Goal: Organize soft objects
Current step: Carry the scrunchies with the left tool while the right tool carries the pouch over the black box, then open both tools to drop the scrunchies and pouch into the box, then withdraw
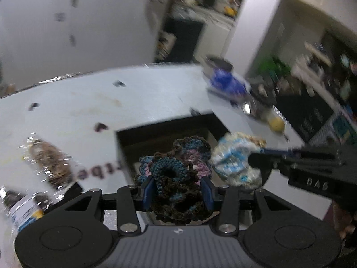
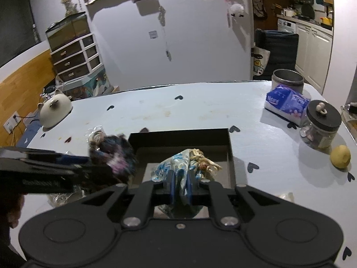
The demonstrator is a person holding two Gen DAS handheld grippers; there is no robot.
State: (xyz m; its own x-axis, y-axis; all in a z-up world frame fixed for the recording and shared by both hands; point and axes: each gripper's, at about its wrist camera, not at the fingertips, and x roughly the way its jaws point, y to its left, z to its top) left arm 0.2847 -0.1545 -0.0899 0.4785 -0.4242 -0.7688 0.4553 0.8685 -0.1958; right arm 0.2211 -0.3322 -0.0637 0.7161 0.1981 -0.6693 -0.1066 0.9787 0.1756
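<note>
My left gripper (image 1: 177, 189) is shut on a dark crocheted piece (image 1: 176, 172) in brown, blue and pink yarn, held over the near edge of a black tray (image 1: 156, 134). In the right wrist view the same crocheted piece (image 2: 116, 154) shows blurred at the tray's left edge. My right gripper (image 2: 180, 185) is shut on a blue-and-white patterned cloth pouch (image 2: 176, 167) with beige cords and beads, above the black tray (image 2: 231, 154). From the left wrist view that pouch (image 1: 236, 160) hangs at the tip of the right gripper, just right of the crocheted piece.
A white table (image 2: 200, 111) carries a blue tissue pack (image 2: 285, 103), a metal tin (image 2: 287, 80), a glass jar with a black lid (image 2: 321, 125), a yellow round object (image 2: 340, 156), a white cat-eared kettle (image 2: 54, 110) and crinkled clear plastic (image 1: 44, 163).
</note>
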